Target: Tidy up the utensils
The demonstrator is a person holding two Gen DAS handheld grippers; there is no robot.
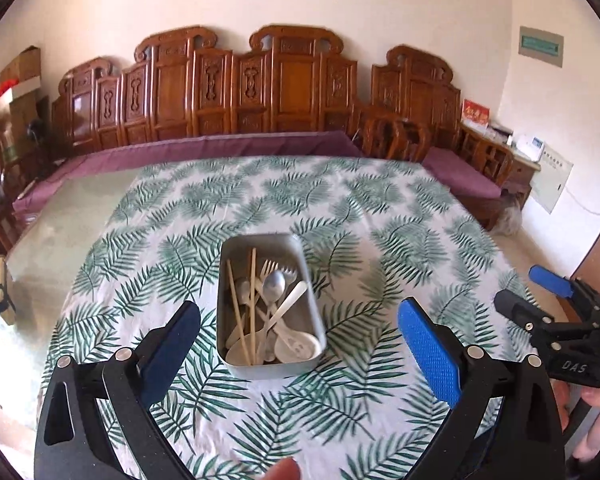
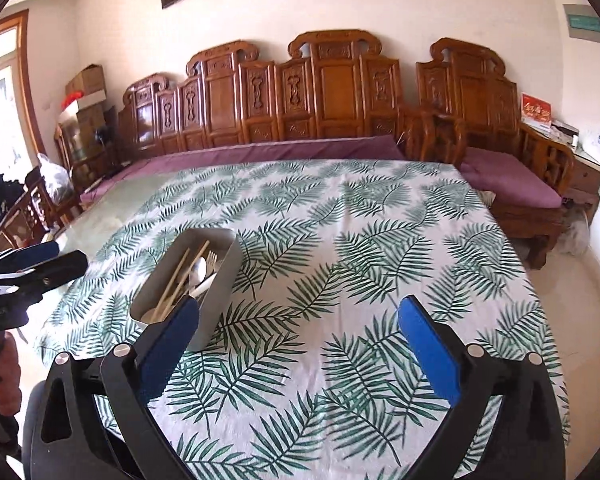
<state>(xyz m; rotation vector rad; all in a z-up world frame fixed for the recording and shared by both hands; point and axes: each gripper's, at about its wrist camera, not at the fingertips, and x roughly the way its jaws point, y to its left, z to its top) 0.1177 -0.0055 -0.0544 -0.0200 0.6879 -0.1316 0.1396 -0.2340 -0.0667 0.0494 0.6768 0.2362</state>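
Observation:
A grey metal tray [image 1: 236, 252] sits on the leaf-print tablecloth [image 1: 340, 200]. It holds wooden chopsticks [image 1: 253, 280], metal forks [image 1: 269, 269], a metal spoon [image 1: 274, 285] and white plastic spoons [image 1: 296, 346]. My left gripper [image 1: 298, 324] is open and empty, its fingers either side of the tray's near end, above it. The tray also shows in the right wrist view [image 2: 220, 280], at the left. My right gripper [image 2: 298, 324] is open and empty, to the right of the tray over bare cloth. It also shows in the left wrist view [image 1: 540, 292].
A carved wooden sofa [image 1: 240, 92] with purple cushions [image 1: 228, 146] runs behind the table. The table's left part [image 1: 60, 216] is bare of cloth. A side cabinet [image 1: 520, 160] stands at the right wall. Boxes [image 1: 20, 80] are stacked at the far left.

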